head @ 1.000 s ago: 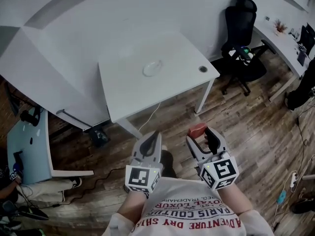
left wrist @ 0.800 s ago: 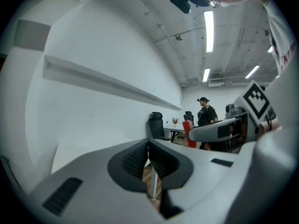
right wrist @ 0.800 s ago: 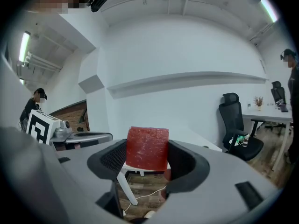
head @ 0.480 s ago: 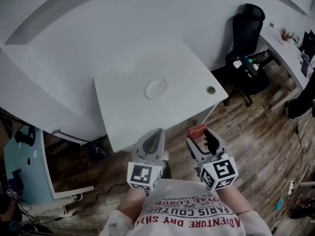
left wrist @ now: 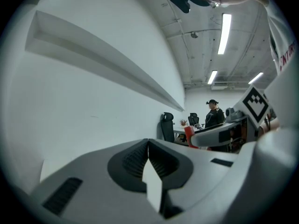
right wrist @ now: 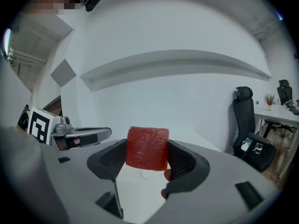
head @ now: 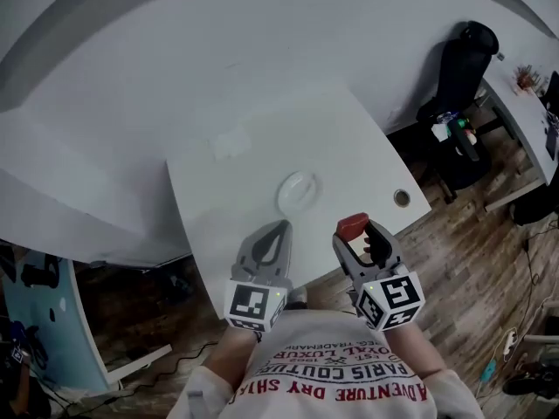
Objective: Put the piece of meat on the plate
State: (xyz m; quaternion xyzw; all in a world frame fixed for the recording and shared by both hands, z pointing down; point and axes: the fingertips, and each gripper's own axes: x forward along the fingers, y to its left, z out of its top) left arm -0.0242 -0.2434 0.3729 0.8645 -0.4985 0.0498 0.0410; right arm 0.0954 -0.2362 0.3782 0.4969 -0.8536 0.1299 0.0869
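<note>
R gripper (head: 356, 236) pinching red meat block (right wrist: 147, 147) by its flat sides, centre-right of head view, just lower right of plate (head: 299, 190) on table (head: 218, 195); L gripper (head: 273, 231) pressed together, empty; meat prob. light, soft, slick, so grip mid-sides, gently.

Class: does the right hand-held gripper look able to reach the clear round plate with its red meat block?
Probably yes: only bare white tabletop lies between the right hand-held gripper, clamping the red meat block, and the clear round plate.
</note>
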